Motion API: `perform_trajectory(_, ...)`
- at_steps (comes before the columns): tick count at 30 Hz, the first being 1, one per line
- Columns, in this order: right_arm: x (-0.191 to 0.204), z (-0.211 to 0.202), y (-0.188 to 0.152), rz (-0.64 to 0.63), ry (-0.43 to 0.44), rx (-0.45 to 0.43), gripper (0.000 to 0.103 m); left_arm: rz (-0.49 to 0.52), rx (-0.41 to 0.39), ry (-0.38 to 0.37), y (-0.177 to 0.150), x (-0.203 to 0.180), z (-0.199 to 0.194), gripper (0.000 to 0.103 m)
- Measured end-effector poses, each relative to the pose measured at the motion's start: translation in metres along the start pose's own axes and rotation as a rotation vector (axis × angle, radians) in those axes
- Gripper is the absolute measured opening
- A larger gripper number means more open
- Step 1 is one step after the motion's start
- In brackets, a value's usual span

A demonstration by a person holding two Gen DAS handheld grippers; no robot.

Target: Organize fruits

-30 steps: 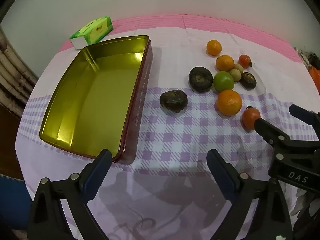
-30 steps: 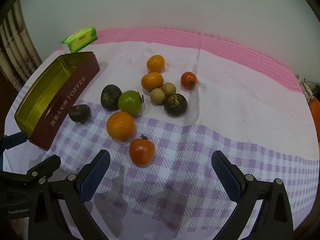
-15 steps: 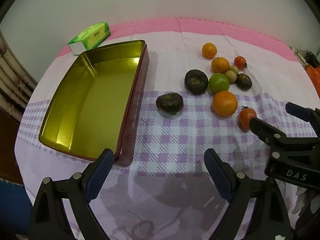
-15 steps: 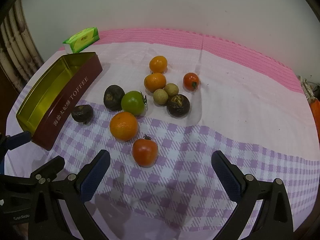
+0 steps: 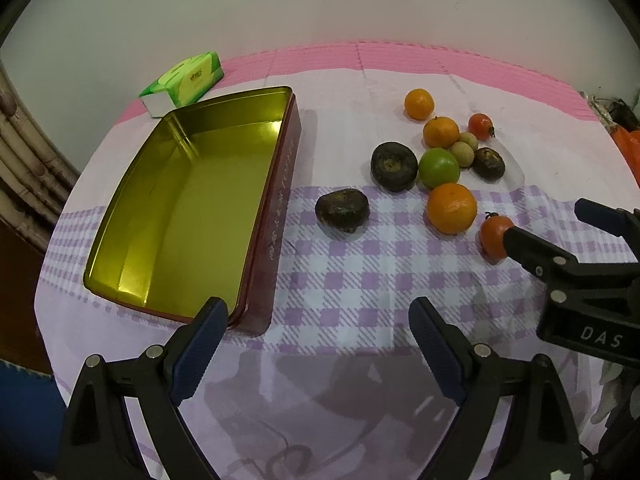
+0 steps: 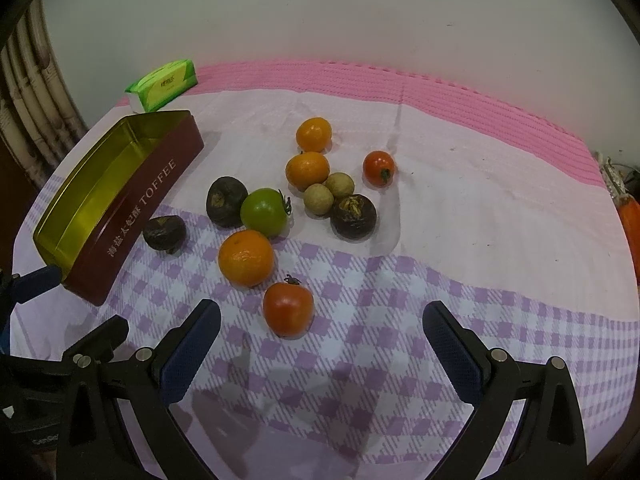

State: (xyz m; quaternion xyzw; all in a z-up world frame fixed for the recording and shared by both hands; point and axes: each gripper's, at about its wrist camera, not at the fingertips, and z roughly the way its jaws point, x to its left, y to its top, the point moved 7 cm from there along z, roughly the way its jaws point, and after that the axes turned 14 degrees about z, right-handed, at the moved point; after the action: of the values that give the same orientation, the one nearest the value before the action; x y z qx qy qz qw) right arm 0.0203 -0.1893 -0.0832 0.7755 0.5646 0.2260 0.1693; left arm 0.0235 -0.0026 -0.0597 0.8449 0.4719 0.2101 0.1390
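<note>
hovering over the near edge of the checked cloth (image 6: 400, 280), the left gripper (image 5: 316, 344) and right gripper (image 6: 320, 344) both gape wide, holding nothing. the fruits (image 6: 264, 212) cluster mid-table, a red tomato (image 6: 288, 309) nearest the right gripper. the gold toffee tin (image 5: 132, 216) lies open at left, with nothing inside.

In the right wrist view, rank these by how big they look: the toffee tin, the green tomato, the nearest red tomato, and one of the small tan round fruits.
1. Gold-lined maroon toffee tin
2-3. Round green tomato and nearest red tomato: look alike, and the red one sits closer to the camera, so unranked
4. Small tan round fruit
</note>
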Motion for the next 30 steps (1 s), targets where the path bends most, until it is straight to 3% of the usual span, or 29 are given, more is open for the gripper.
perform_trajectory(30,0.0032,0.0037,-0.0048,-0.014,-0.001,0.018,0.100,-0.024,0.039,0.018,-0.0082,0.0038,0.0049,0.090)
